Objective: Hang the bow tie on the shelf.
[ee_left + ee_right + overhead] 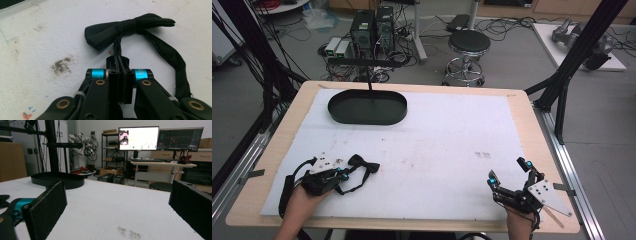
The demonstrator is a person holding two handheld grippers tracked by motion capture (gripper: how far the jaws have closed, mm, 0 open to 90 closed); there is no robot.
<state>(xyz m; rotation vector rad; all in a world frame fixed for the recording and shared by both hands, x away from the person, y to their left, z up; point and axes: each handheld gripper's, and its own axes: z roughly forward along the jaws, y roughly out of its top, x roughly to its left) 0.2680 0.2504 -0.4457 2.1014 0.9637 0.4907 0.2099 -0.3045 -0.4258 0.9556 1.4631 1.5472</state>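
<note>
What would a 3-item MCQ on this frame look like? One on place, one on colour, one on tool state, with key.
1. Where does the oval tray sit on the table?
A. far left
B. near right
C. dead centre

2. What colour is the bow tie?
A. red
B. black
C. white

3. How do the two tools stand?
A. both open
B. left open, right shut
C. left shut on the bow tie's strap, right open

Key:
1 A, the high view puts the tray at the far left of the white mat.
2 B, the left gripper view shows it black.
3 C, the left tool pinches the strap; the right tool has its jaws wide apart.
</note>
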